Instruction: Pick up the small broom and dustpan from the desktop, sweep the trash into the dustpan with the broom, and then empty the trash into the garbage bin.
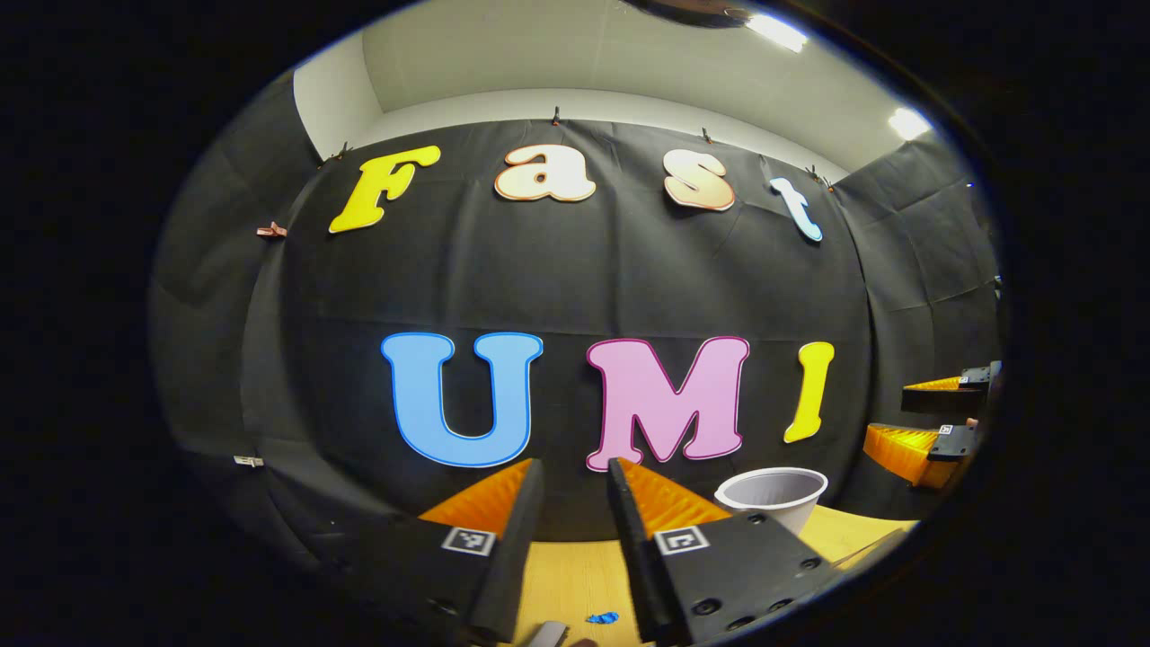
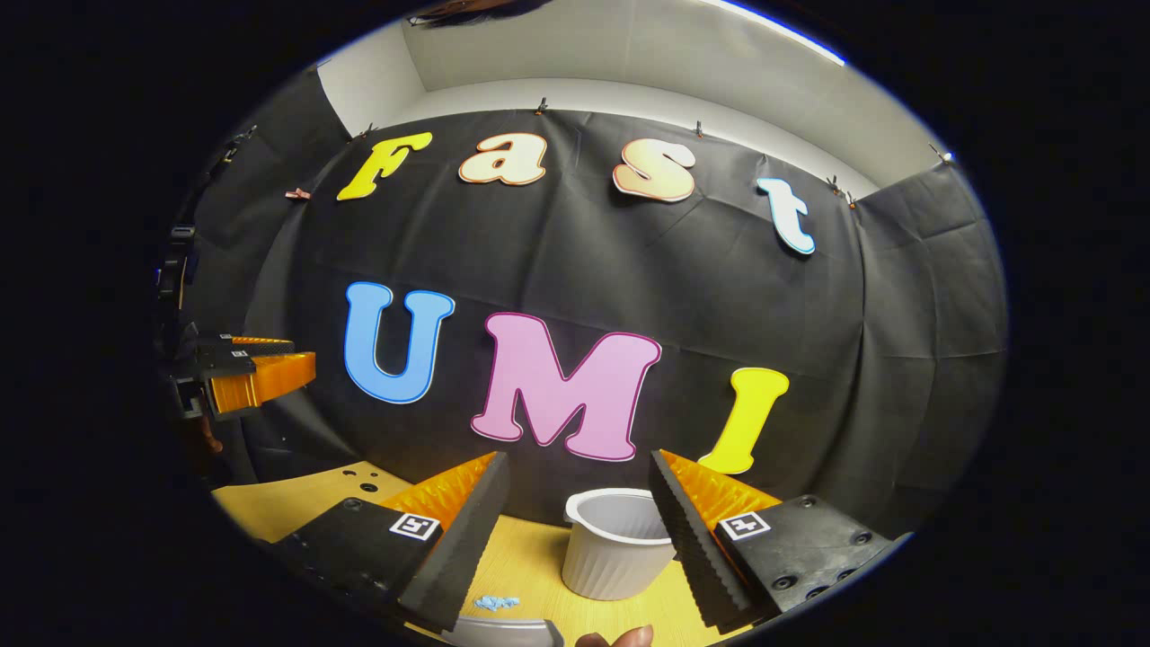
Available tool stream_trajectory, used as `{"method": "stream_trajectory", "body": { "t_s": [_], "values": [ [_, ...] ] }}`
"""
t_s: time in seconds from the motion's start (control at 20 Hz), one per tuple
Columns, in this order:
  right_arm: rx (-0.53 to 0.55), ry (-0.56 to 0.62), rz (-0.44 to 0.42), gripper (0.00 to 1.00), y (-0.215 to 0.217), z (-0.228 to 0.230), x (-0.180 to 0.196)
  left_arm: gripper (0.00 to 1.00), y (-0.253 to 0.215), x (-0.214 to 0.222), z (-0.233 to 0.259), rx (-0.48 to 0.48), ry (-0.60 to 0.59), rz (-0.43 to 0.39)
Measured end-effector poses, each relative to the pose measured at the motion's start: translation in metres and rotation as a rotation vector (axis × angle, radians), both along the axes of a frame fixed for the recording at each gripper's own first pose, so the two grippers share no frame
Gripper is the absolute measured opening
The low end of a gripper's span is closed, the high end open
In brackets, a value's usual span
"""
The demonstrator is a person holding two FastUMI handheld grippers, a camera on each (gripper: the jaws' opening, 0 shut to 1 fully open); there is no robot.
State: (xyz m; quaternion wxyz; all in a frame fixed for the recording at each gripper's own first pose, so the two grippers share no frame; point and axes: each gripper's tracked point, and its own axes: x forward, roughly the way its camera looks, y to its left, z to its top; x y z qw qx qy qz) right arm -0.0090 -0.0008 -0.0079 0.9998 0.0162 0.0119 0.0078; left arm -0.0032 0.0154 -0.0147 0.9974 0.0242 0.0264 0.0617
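A small white ribbed cup, the garbage bin (image 2: 615, 548), stands on the wooden desktop (image 2: 296, 499) just beyond my right gripper (image 2: 579, 460), which is open with nothing between its fingers. Blue scraps of trash (image 2: 496, 603) lie on the desk below its left finger. A grey curved edge (image 2: 503, 633), perhaps the dustpan, peeks in at the bottom; what it is I cannot tell. My left gripper (image 1: 575, 467) is open and holds nothing, raised over the desk. Below it lie a blue scrap (image 1: 603, 617) and a grey piece (image 1: 548, 633). The bin (image 1: 773, 499) stands to its right.
The black cloth wall closes the desk off at the back. The right gripper (image 1: 912, 415) hangs at the far right of the left gripper view; the left gripper (image 2: 301, 355) shows at the far left of the right gripper view. A fingertip (image 2: 620, 638) shows at the bottom edge.
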Motion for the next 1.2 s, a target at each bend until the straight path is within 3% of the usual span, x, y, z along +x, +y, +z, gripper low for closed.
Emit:
{"method": "stream_trajectory", "body": {
  "t_s": [0.05,0.2,0.35,0.55,0.75,0.95,1.2],
  "values": [
    [0.006,-0.002,0.003,0.96,0.000,0.001,0.000,0.65,-0.002,-0.001,-0.002,-0.002,0.005,-0.004],
    [0.017,-0.003,0.012,0.96,0.003,0.000,0.000,0.75,-0.006,-0.001,-0.007,-0.010,0.025,-0.016],
    [0.042,0.045,0.074,0.97,0.010,-0.011,-0.005,0.91,-0.009,-0.003,-0.018,0.007,0.055,-0.038],
    [0.135,0.260,0.261,0.97,0.030,-0.072,-0.045,0.91,-0.002,-0.012,-0.038,0.012,0.112,-0.034],
    [0.112,0.542,0.360,0.97,0.038,-0.162,-0.096,0.92,0.009,-0.021,-0.059,0.006,0.171,-0.001],
    [0.036,0.773,0.413,0.97,0.048,-0.250,-0.127,0.92,0.013,-0.023,-0.074,-0.003,0.213,0.008],
    [0.029,0.978,0.407,0.96,0.058,-0.329,-0.143,0.93,0.021,-0.027,-0.079,-0.003,0.229,0.030]
  ]
}}
